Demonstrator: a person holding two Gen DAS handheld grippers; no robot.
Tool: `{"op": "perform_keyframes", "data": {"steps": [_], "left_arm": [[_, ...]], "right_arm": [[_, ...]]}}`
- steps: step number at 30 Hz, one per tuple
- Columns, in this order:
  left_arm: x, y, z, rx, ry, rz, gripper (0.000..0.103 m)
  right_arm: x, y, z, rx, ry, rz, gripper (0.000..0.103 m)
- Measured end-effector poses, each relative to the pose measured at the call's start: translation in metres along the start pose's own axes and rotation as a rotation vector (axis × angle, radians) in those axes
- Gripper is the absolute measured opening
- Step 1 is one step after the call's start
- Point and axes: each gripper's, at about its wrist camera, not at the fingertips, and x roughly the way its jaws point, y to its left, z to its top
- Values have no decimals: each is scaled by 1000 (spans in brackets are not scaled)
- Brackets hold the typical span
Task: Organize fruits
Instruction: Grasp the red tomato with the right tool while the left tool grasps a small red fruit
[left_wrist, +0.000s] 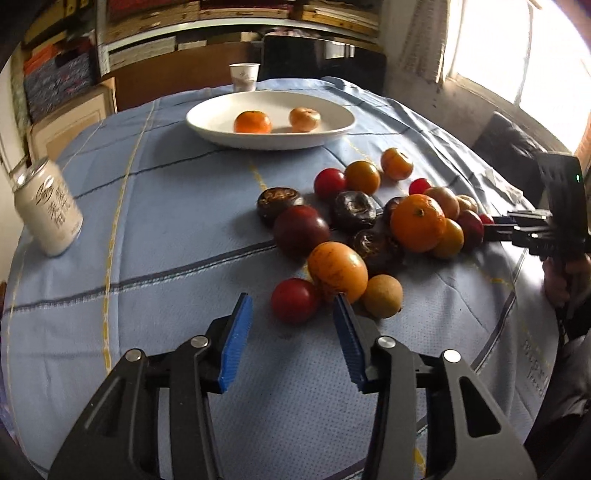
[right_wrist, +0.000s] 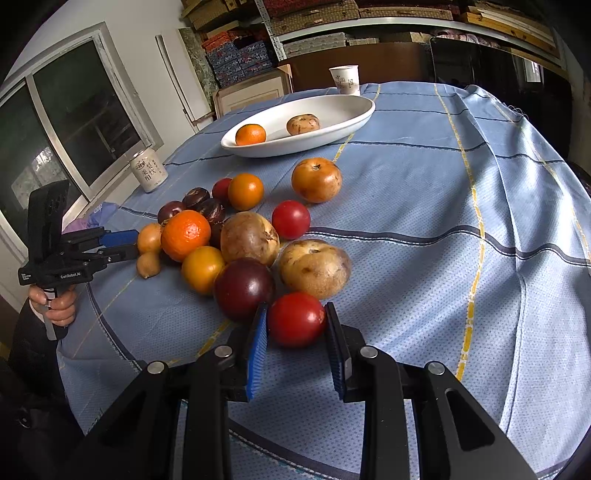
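Note:
A pile of mixed fruits lies on the blue checked tablecloth (left_wrist: 147, 229). A white oval plate (left_wrist: 207, 122) at the back holds a tangerine (left_wrist: 253, 122) and a brownish fruit (left_wrist: 304, 119). My left gripper (left_wrist: 293, 306) is open, just short of a red tomato (left_wrist: 295, 300), with an orange fruit (left_wrist: 338, 271) by its right finger. In the right wrist view, my right gripper (right_wrist: 295, 321) stands open around a red tomato (right_wrist: 296, 319); both pads sit beside it. A dark plum (right_wrist: 243, 288) lies to its left. The plate (right_wrist: 351, 118) shows here too.
A white drink can (left_wrist: 50, 210) stands at the left of the table. A paper cup (left_wrist: 243, 76) stands behind the plate. A window is on the right. Shelves with boxes fill the back wall. The table edge curves close to both grippers.

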Motion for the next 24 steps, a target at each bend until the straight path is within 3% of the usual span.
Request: {"op": "perform_keyframes", "data": {"steps": [14,19,24], "left_arm": [[6,2,4,110,7,-66,45],[16,2,3,144,47,-62,35],[20,4,8,135,41,-56,33]], "right_arm": [[0,-1,0,6,2,7,30],[1,-1,1,8,2,10,30],[1,0,1,8,1,11,30]]}}
